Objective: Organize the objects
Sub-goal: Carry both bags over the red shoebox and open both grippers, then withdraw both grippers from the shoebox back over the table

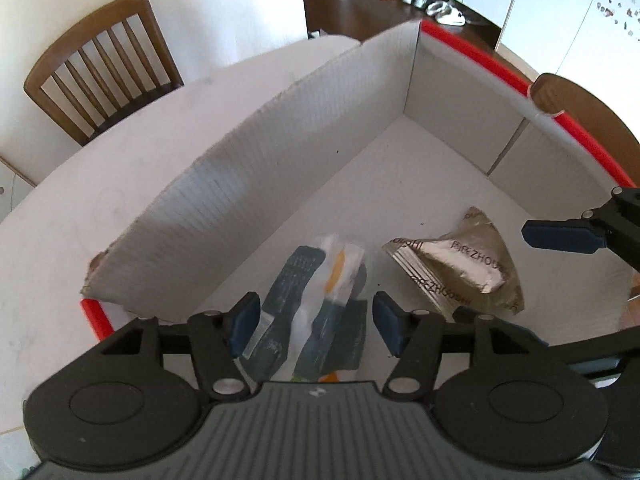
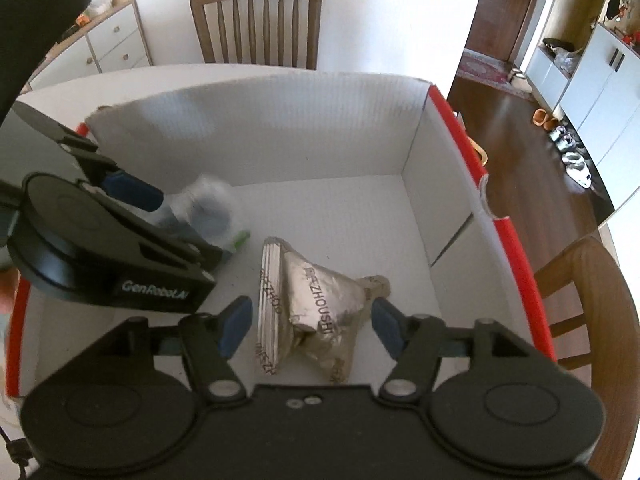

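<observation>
A white cardboard box point(image 1: 320, 140) with red outer sides stands on the table, and both grippers reach down into it. My left gripper point(image 1: 316, 328) is open over a clear plastic packet point(image 1: 320, 312) of dark items with an orange streak, which lies on the box floor between the pads. My right gripper point(image 2: 311, 328) is open too, straddling a crumpled silver foil packet point(image 2: 320, 300) printed with letters; the pads stand off its sides. The foil packet point(image 1: 460, 264) also shows in the left wrist view, with a blue right fingertip point(image 1: 560, 236) beside it. The plastic packet point(image 2: 212, 208) is half hidden behind the left gripper's body.
The box point(image 2: 280, 128) sits on a white round table point(image 1: 100, 208). Wooden chairs stand at the far side point(image 2: 256, 20) and the right point(image 2: 580, 292). A white drawer cabinet point(image 2: 108, 40) is at the back left. Shoes point(image 2: 568, 152) lie on the dark wood floor.
</observation>
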